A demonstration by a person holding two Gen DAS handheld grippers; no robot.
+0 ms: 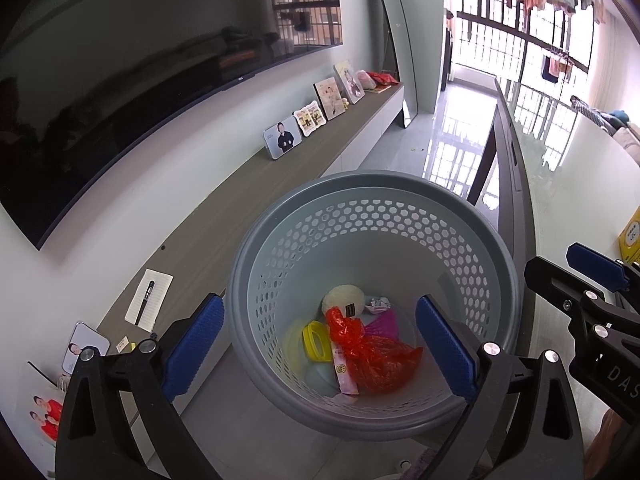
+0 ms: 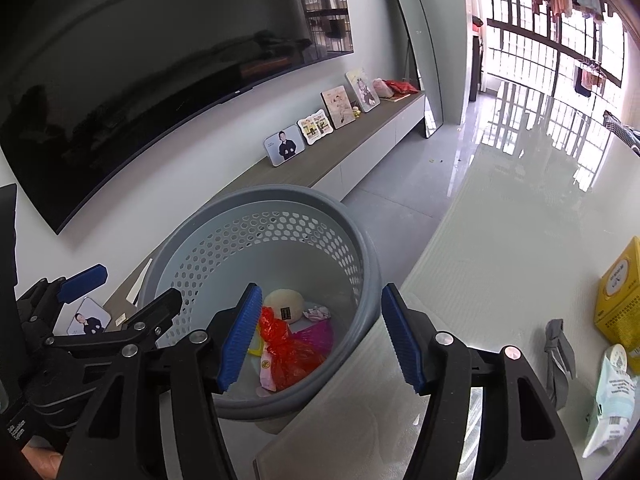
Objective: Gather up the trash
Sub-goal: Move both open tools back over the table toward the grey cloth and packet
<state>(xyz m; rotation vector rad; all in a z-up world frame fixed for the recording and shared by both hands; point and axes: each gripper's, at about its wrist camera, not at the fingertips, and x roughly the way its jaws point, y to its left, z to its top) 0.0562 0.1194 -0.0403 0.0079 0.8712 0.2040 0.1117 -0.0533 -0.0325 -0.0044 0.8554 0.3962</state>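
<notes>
- Both grippers poised over the grey basket [image 1: 372, 200], which stands on the floor just beside the edge of the white worktop [image 2: 520, 240].
- Left gripper [image 1: 320, 344]: fingers spread wide, nothing between them, straddling the near rim of the basket.
- Right gripper [image 2: 320, 336]: fingers wide too and empty, one over the inside of the basket, the other over the worktop edge.
- Down in the basket: a red plastic bag [image 1: 372, 352], a yellow ring [image 1: 316, 340], a cream ball [image 1: 344, 300], a crumpled scrap [image 1: 378, 304], a magenta wrapper [image 1: 384, 326] and a pink sachet [image 1: 344, 376].
- Trash not yet collected, to the right of the basket on the worktop: a grey crumpled strip [image 2: 558, 356], a pale green pouch [image 2: 612, 392], a yellow box [image 2: 620, 300] behind them.
- Likely step in hand: swinging the right gripper away from the basket toward that grey strip, nearest of the three.
- Best done by keeping the fingers wide on the way over, lowering almost onto the worktop, and closing across the narrow middle of the strip.
- Worth watching: thin and limp, likely to slip out of a shallow pinch; glossy worktop, so a scraping approach may just push it along.
- Left gripper best kept clear of the mouth of the basket for the drop.
</notes>
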